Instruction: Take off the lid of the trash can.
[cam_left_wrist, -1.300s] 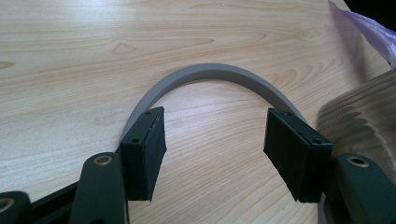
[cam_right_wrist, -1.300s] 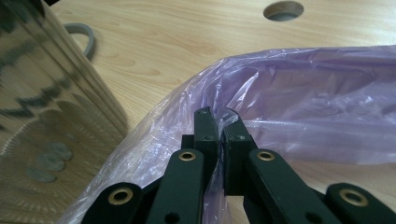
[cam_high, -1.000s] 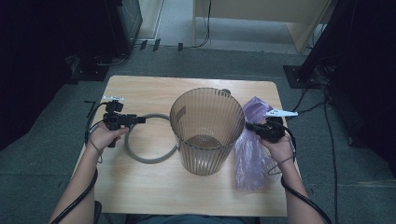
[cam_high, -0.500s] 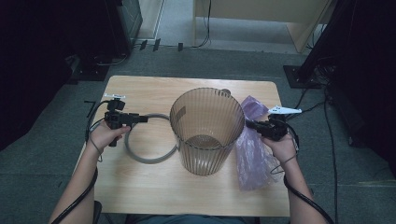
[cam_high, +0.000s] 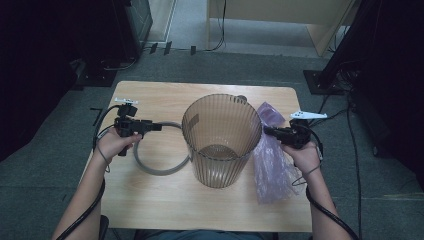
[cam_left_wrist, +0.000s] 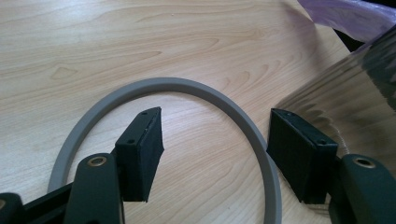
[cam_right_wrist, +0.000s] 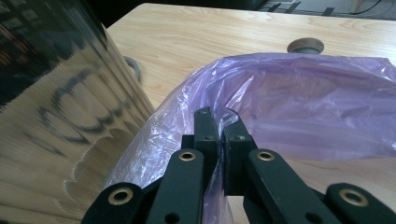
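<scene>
A brown translucent ribbed bin (cam_high: 220, 142) stands upright mid-table. To its left a grey ring (cam_high: 159, 169) lies flat on the wood. My left gripper (cam_high: 156, 127) hovers over the ring's near arc, open; in the left gripper view the ring (cam_left_wrist: 187, 86) curves under the empty gap of that gripper (cam_left_wrist: 215, 144), with the bin wall (cam_left_wrist: 355, 93) at right. A purple plastic bag (cam_high: 272, 170) lies right of the bin. My right gripper (cam_high: 267, 131) is shut on the bag's upper edge, lifting it; in the right gripper view the gripper (cam_right_wrist: 219, 121) pinches the film (cam_right_wrist: 303, 102) beside the bin (cam_right_wrist: 56, 93).
The wooden table (cam_high: 150, 205) has a round cable grommet (cam_right_wrist: 305, 45) at its far edge behind the bin. Cables trail from both grippers off the table sides. Dark equipment and a wooden cabinet stand on the floor beyond the table.
Both hands have risen slightly. The right gripper has pulled the bag's top edge up and nearer the bin's rim. The bin and the ring have not moved.
</scene>
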